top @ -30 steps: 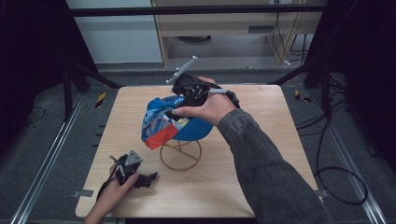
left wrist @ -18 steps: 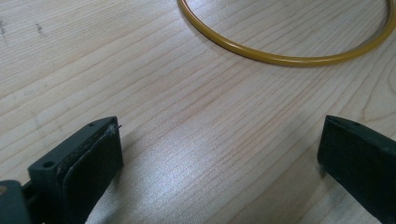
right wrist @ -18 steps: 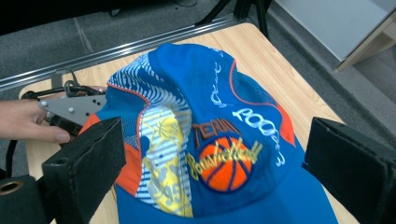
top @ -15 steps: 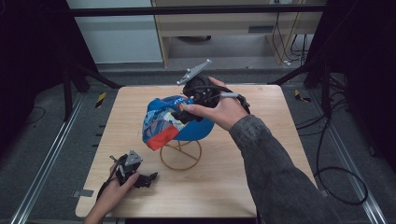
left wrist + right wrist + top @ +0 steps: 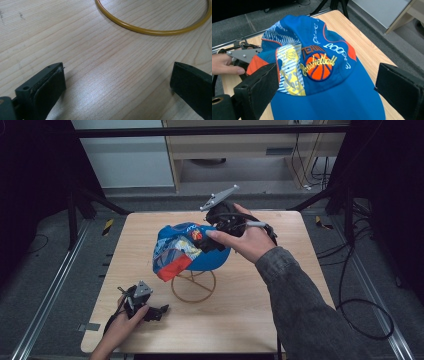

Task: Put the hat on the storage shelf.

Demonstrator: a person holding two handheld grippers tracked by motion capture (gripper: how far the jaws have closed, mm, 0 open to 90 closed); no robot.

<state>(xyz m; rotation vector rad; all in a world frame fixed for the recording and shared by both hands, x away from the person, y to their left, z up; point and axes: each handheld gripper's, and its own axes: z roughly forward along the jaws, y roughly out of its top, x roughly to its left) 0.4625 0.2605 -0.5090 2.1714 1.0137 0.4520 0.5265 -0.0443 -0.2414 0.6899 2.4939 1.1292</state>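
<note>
A blue cap (image 5: 192,247) with a basketball patch (image 5: 319,68) sits on a yellow wire stand, whose ring base (image 5: 193,286) rests on the wooden table (image 5: 280,320). My right gripper (image 5: 204,241) hovers at the cap's right side and points left at it. Its jaws have just been opening and now stand wide, with the brim (image 5: 327,100) below and between them and neither pad pressing on it. My left gripper (image 5: 159,311) lies on the table at the front left, open (image 5: 117,75) on bare wood, a little short of the ring (image 5: 150,31).
The table's front and right edges drop to the floor. Black frame posts stand at both sides, and a cabinet behind. A cable trails from the right gripper off the right edge. Across the cap, the left hand (image 5: 224,65) and its gripper's grey plate (image 5: 244,55) are visible.
My right gripper has moved to the right across the top of the cap. The cap stays on the stand. The left gripper has not moved.
</note>
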